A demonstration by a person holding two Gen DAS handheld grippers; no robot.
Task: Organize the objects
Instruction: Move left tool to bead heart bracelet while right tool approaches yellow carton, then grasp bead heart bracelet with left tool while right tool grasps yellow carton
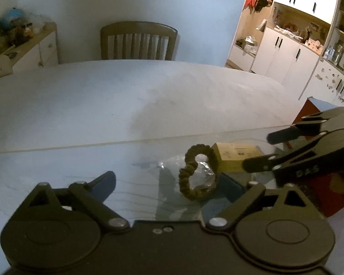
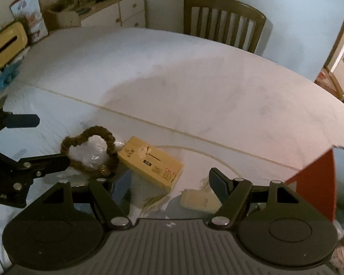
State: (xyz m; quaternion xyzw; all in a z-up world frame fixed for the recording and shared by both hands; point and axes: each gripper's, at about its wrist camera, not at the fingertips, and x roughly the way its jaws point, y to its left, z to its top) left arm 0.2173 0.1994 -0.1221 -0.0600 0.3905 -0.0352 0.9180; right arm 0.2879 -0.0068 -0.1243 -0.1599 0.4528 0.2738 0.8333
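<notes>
A brown scrunchie (image 1: pixel 198 171) lies on a crinkled clear wrapper (image 1: pixel 203 171) on the white table (image 1: pixel 103 105), next to a yellow box (image 1: pixel 235 158). My left gripper (image 1: pixel 169 183) is open with the scrunchie between its fingers. My right gripper (image 1: pixel 256 151) comes in from the right, open, by the box. In the right wrist view the right gripper (image 2: pixel 169 181) is open over the yellow box (image 2: pixel 152 163); the scrunchie (image 2: pixel 89 152) lies to the left and a small pale block (image 2: pixel 199 200) sits near its right finger. The left gripper (image 2: pixel 48 142) shows at the left.
A red box (image 2: pixel 316 183) stands at the table's right edge. A wooden chair (image 1: pixel 138 41) is at the far side. A sideboard (image 1: pixel 34 50) with clutter is at the left, white cupboards (image 1: pixel 286 55) at the right. A yellow tissue box (image 2: pixel 6 43) sits far left.
</notes>
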